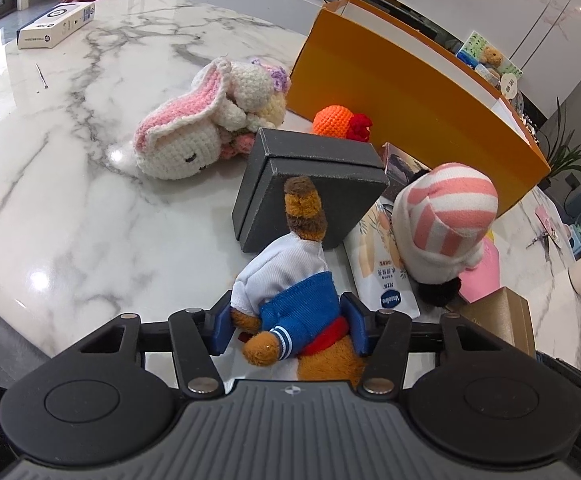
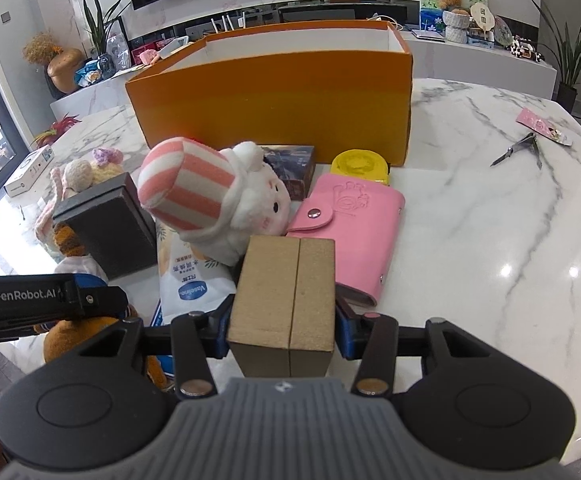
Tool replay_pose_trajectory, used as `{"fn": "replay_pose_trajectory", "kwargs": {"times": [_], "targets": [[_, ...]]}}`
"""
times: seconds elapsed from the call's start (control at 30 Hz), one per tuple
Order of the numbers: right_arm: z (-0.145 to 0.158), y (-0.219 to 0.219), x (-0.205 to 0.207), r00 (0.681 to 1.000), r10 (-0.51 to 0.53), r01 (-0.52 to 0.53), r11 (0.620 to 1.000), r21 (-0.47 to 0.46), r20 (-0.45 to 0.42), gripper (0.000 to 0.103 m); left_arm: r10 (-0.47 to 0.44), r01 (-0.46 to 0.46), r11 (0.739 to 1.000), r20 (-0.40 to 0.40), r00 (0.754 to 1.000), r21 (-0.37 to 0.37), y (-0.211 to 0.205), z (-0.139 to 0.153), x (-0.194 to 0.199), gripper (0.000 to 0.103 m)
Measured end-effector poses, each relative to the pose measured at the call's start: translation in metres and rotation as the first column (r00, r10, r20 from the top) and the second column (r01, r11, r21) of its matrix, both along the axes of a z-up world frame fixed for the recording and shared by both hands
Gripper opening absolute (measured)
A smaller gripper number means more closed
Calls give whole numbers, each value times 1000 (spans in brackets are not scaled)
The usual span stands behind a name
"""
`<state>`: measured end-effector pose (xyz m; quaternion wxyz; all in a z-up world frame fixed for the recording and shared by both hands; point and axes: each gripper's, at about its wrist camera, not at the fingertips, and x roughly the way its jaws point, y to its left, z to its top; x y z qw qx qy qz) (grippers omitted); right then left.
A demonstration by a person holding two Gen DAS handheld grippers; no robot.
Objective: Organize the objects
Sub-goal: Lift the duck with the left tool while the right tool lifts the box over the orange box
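The left gripper (image 1: 290,330) has its blue pads pressed on either side of a brown plush (image 1: 286,300) in white and blue clothes, pinching it at the waist; the toy lies on the marble table (image 1: 70,184) with its tail reaching up against a black box (image 1: 310,188). The right gripper (image 2: 282,330) is clamped on a tan box (image 2: 286,292), one pad on each side, the box standing upright between the jaws at the near edge of the clutter. Just beyond it lie a pink wallet (image 2: 354,232) and a white plush (image 2: 218,196) in a pink-striped hat, which leans over a Vaseline pouch (image 2: 190,280). Behind them stands the open orange box (image 2: 274,100) — a yellow disc (image 2: 360,166) and a dark card box (image 2: 294,168) sit against its front wall. Off to the left, a crochet bunny (image 1: 186,132) lies on its side, with an orange crochet ball (image 1: 332,120) near the orange box's wall.
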<state>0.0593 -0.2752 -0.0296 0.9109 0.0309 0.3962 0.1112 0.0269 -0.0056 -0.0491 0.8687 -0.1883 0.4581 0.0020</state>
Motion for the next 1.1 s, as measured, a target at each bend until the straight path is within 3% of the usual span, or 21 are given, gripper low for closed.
{"fn": "replay_pose_trajectory", "kwargs": {"times": [0.27, 0.63, 1.1], "targets": [[5, -4, -4, 1000, -1, 1, 1000, 10, 13, 50, -11, 11, 1000, 11, 1000, -13, 5, 8, -9, 61], [15, -8, -10, 999, 0, -1, 1000, 31, 42, 50, -27, 30, 999, 144, 989, -19, 7, 34, -20, 61], [47, -15, -30, 991, 11, -19, 998, 54, 137, 50, -17, 5, 999, 316, 949, 40, 14, 71, -36, 61]]}}
